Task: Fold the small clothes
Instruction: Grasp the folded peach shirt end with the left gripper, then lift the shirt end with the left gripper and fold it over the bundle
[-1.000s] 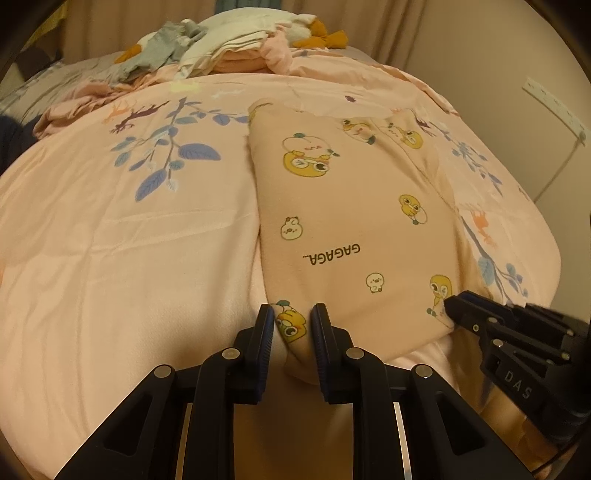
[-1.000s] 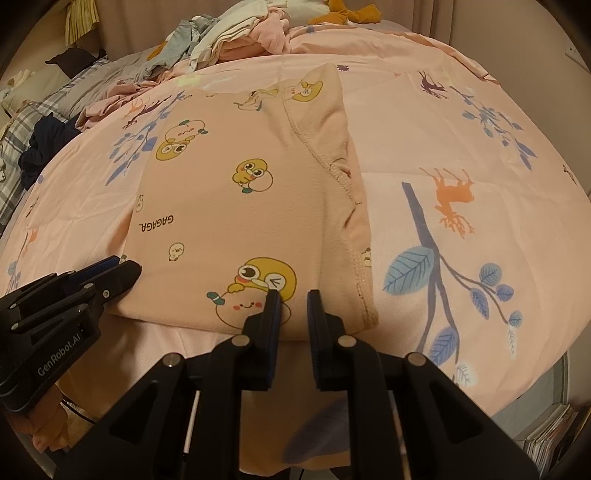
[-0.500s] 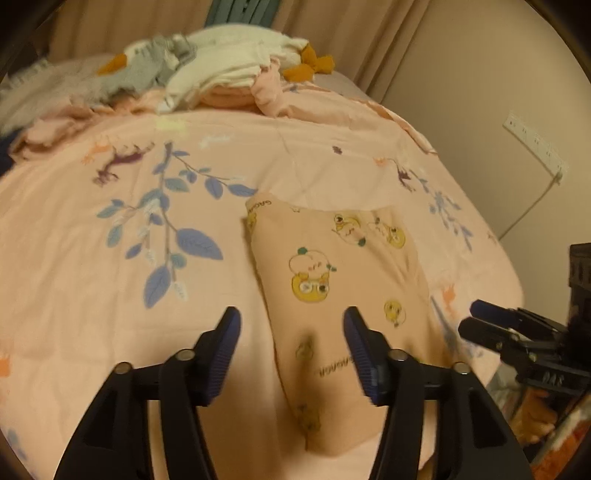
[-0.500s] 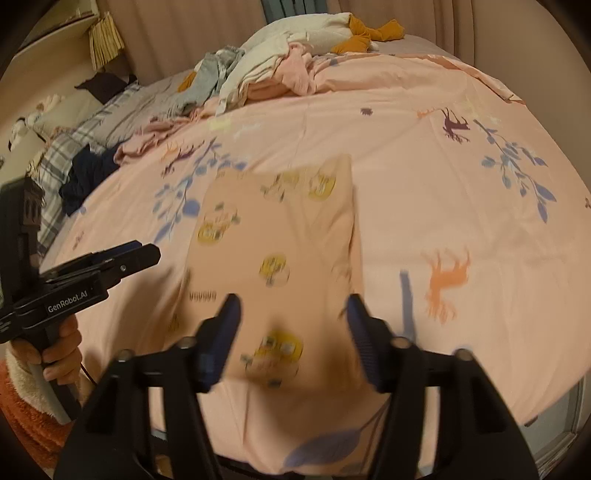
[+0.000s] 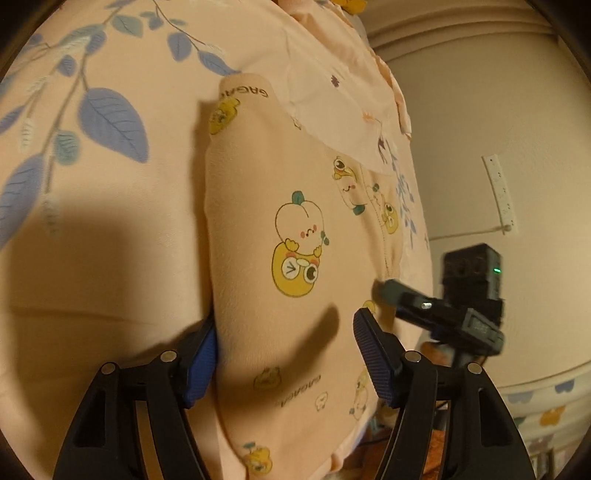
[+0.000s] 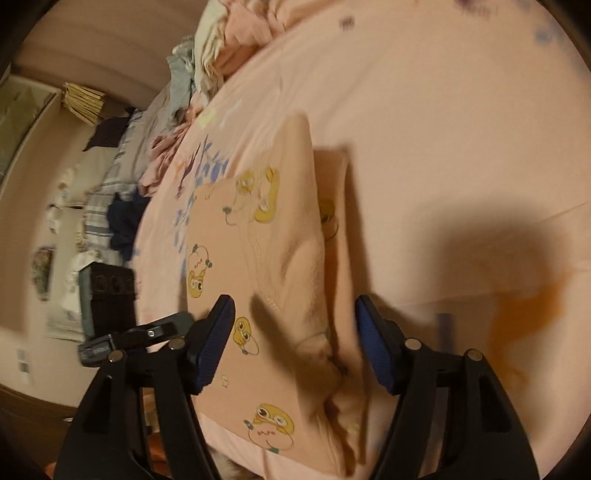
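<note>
Left wrist view: the near end of the folded garment [image 5: 295, 258] runs off the bottom edge of the picture, and its left edge hides the blue pad of the left tool [image 5: 284, 354]. The right tool [image 5: 436, 310] is blurred; the hand holding it is hidden behind the left tool's arm. The pile of clothes [image 5: 347, 5] at the bed's far edge is cut off by the top edge.

Right wrist view: the whole picture is smeared. The print on the bedspread [image 6: 461, 147] near the bed's right edge is an orange blur. Shelf items [image 6: 55, 229] at left are too blurred to identify.
</note>
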The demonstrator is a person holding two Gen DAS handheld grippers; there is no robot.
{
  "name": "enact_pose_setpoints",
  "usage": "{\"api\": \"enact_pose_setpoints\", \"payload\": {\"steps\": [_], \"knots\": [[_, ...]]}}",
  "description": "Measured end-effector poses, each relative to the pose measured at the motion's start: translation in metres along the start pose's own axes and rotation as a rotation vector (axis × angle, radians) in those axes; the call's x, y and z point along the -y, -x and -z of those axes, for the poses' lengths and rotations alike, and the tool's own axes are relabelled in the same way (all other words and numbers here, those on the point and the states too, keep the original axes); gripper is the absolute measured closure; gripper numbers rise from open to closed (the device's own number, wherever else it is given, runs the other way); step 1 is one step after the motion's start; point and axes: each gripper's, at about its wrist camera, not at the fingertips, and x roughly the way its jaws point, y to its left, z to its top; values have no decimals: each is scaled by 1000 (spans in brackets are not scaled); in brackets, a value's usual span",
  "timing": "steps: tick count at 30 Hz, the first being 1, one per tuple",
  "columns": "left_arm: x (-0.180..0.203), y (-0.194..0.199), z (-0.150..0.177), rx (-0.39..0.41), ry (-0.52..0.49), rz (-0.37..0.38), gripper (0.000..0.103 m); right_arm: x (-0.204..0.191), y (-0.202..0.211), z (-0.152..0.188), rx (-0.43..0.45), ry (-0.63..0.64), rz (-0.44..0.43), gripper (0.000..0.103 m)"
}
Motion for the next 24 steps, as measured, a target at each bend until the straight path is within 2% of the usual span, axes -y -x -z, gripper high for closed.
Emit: {"api": "enact_pose_setpoints", "payload": {"steps": [1,3,5,6,7,8,9,12,16,19,24], "knots": [[1,0,-1,2,3,18,35,1,-7,0,-13,-6,-10,35],[2,-3,-3,-1,3,53,35,4,-10,3,19,-24,-79,36],[4,-11,-6,-14,1,80,37,4,-13,5,26,-35,-143,45],[6,-16,-8,-13,3,72,47,5,-17,6,25,-47,-166,49],[7,-18,-9,-11,3,47,62,5,-21,5,29,-56,-163,59],[8,-23,-11,-8,-2,-10,69,4,-26,7,36,-54,-146,65],[8,-25,-12,-5,-12,-25,72,2,-27,9,47,-48,-139,67],[11,-22,-10,12,-34,-41,75,-1,-27,14,79,-15,-130,72],[28,-20,-8,29,-76,-115,79,-11,-26,15,104,18,-92,74],[53,-8,-7,61,-164,-160,81,-13,-17,6,119,28,-71,76],[87,31,-13,125,-231,-106,81,-41,16,5,192,96,-81,76]]}}
